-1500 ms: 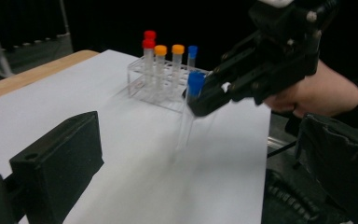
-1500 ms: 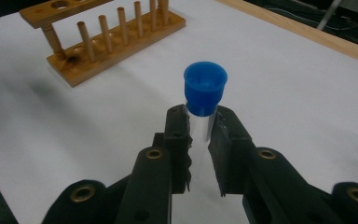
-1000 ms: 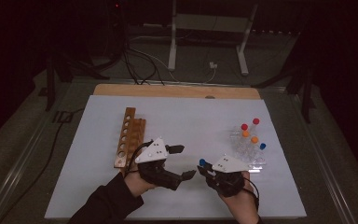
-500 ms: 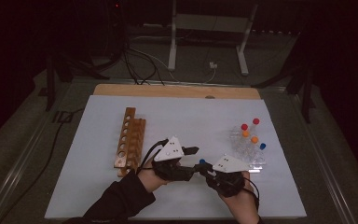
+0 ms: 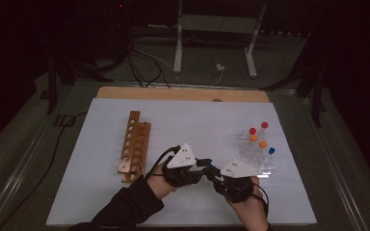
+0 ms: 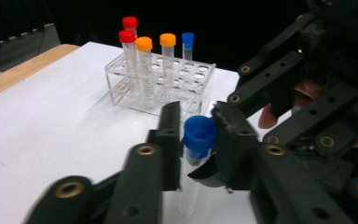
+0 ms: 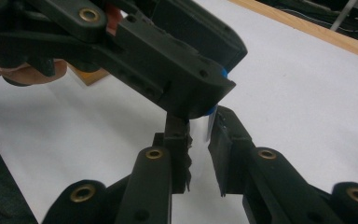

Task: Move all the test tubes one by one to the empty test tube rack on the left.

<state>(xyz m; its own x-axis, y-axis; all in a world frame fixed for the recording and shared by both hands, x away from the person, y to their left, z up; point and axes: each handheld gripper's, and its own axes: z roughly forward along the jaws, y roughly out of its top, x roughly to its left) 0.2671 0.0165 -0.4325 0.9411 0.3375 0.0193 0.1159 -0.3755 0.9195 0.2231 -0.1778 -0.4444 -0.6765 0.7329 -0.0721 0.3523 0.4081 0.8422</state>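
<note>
Nearest the person, the two grippers are meeting tip to tip over the white mat (image 5: 101, 192), with one clear tube (image 6: 189, 189) shared between them. The left gripper (image 6: 196, 133) has just been closing, and its jaws are now pressing on the tube's blue cap (image 6: 198, 134) from either side; in the high view this gripper (image 5: 203, 164) is reaching in from the left. The right gripper (image 7: 199, 128) is holding the glass body lower down, its jaws drawn in tight on the tube — from its own camera the left gripper's black jaw is covering most of the cap, leaving only a sliver of blue.

The relation that matters: the tube's long axis is running roughly upright, leaning slightly, cap at the top and body dropping towards the mat. So the cap is lying directly between the left jaws, and the body directly between the right ones. Both hands are equally near; each has its own end. Any twist or pull on the cap would, in my judgement, need to run along that axis, with the right gripper bracing below.

Farther off, to the right, the clear rack (image 5: 257, 155) is standing with five capped tubes — two red, two orange, one blue. To the left, well apart, the wooden rack (image 5: 133, 146) is lying with its holes unfilled.
</note>
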